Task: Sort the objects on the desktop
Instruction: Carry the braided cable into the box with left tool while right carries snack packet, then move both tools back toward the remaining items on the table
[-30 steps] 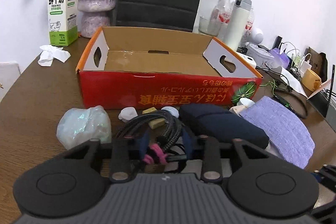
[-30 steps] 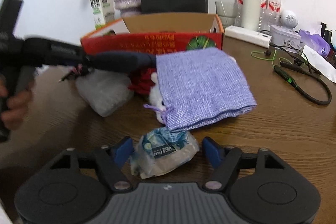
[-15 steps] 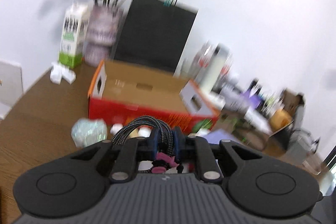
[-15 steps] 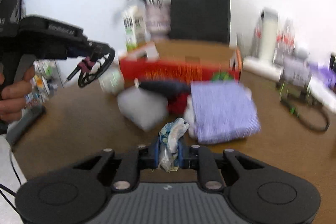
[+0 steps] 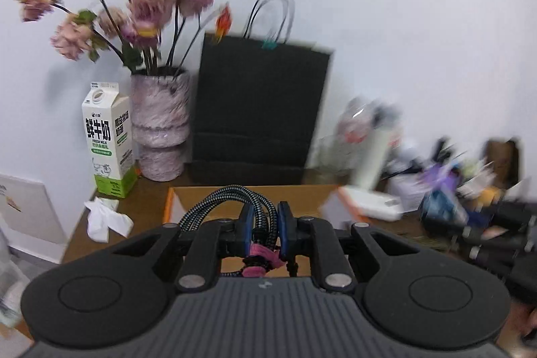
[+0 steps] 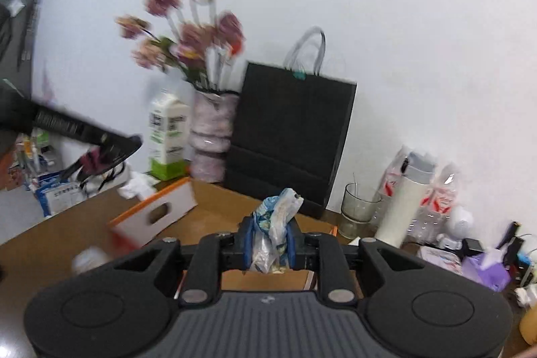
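My left gripper (image 5: 261, 225) is shut on a coiled black braided cable (image 5: 231, 197) with a pink tie, held in the air above the open cardboard box (image 5: 295, 193). My right gripper (image 6: 268, 240) is shut on a crumpled blue-and-white plastic wrapper (image 6: 273, 220), held above the same box (image 6: 157, 213), whose white and orange flap shows at the left. The left gripper with the cable also shows in the right wrist view (image 6: 100, 153), raised at the left.
A black paper bag (image 5: 261, 109), a pink vase of flowers (image 5: 159, 126) and a milk carton (image 5: 107, 140) stand behind the box. A crumpled tissue (image 5: 105, 218) lies left. A glass (image 6: 359, 210), a white flask (image 6: 406, 203), bottles and clutter fill the right.
Both grippers closed on their objects and lifted off the table: the left with the cable, the right with the wrapper. Both moved forward to above the box.
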`<move>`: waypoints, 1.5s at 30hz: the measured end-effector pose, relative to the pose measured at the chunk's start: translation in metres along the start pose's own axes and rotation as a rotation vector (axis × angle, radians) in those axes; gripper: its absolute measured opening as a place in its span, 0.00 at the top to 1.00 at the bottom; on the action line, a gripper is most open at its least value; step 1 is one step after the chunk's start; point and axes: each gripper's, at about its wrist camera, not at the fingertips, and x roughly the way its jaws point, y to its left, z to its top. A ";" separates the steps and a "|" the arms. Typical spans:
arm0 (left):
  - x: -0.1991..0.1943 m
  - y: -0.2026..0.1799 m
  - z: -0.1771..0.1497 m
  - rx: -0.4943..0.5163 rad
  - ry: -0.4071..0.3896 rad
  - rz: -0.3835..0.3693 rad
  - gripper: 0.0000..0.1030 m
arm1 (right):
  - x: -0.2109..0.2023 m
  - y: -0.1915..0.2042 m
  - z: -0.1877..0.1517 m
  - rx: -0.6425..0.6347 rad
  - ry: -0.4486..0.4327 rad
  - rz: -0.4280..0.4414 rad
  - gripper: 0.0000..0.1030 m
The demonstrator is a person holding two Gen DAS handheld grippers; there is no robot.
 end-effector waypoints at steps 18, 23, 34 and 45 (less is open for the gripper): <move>0.271 0.036 -0.024 0.041 0.451 0.075 0.82 | 0.304 -0.045 -0.034 0.217 0.553 0.032 0.70; 0.261 0.041 -0.022 -0.001 0.428 0.008 0.57 | 0.302 -0.043 -0.029 0.199 0.533 -0.017 0.43; 0.128 0.052 0.002 -0.076 0.161 0.106 0.10 | 0.200 -0.045 -0.010 0.260 0.339 -0.023 0.22; -0.015 0.022 -0.139 -0.070 0.037 0.116 0.02 | 0.035 0.025 -0.066 0.215 0.123 0.042 0.17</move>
